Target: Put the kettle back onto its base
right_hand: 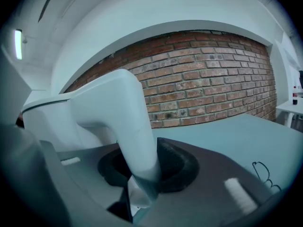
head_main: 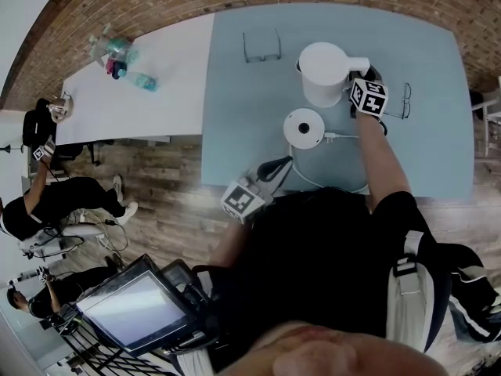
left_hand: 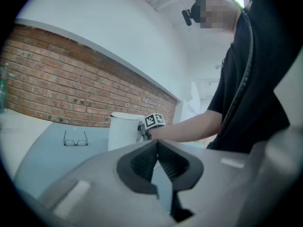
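The white kettle [head_main: 322, 73] stands upright on the pale blue table [head_main: 235, 131], a little beyond its round white base [head_main: 304, 128], which lies bare. My right gripper [head_main: 356, 81] is at the kettle's right side. In the right gripper view the curved white handle [right_hand: 128, 126] runs down between the jaws, and my right gripper [right_hand: 142, 189] is shut on it. My left gripper [head_main: 275, 167] hangs over the table's near edge, short of the base. It is shut and holds nothing [left_hand: 158, 174]. From there the kettle [left_hand: 124, 130] shows far off.
One pair of glasses [head_main: 262, 49] lies left of the kettle and another [head_main: 407, 100] lies to its right. The base's cord [head_main: 344, 137] runs right and loops toward the near edge. A white table [head_main: 149, 100] with bottles [head_main: 117, 53] adjoins on the left.
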Demonstrator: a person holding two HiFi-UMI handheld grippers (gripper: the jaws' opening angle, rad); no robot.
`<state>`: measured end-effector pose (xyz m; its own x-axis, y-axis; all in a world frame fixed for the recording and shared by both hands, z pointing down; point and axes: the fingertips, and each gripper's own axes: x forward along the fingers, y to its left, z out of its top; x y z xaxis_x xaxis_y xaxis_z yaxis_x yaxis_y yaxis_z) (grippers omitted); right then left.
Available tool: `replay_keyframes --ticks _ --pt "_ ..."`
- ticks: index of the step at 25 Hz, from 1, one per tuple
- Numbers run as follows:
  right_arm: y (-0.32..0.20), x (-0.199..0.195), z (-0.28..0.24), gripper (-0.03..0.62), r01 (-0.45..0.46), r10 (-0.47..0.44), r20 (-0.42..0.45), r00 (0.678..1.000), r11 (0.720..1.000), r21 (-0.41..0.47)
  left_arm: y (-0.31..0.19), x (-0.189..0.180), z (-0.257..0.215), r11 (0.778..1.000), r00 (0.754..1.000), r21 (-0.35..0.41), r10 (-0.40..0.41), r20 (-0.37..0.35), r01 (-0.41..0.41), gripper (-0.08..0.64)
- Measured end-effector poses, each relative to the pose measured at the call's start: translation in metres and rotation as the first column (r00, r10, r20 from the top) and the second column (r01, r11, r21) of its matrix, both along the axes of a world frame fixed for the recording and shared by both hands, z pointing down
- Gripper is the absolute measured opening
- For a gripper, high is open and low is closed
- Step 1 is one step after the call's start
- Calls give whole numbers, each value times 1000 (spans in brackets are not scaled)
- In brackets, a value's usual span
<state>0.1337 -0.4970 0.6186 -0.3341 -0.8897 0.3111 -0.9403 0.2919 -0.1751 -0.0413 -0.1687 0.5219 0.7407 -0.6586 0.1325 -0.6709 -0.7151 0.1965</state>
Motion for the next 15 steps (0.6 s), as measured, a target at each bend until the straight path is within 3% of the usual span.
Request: replay_keyframes --ticks 5,15 --pt "1 0 -3 104 5 -5 3 1000 1000 10 1 -1 3 1000 1000 -14 -4 -26 4 2" --pt "4 2 -16 110 10 -11 29 1000 999 34 1 2 -2 1000 1000 5 8 -5 -8 2"
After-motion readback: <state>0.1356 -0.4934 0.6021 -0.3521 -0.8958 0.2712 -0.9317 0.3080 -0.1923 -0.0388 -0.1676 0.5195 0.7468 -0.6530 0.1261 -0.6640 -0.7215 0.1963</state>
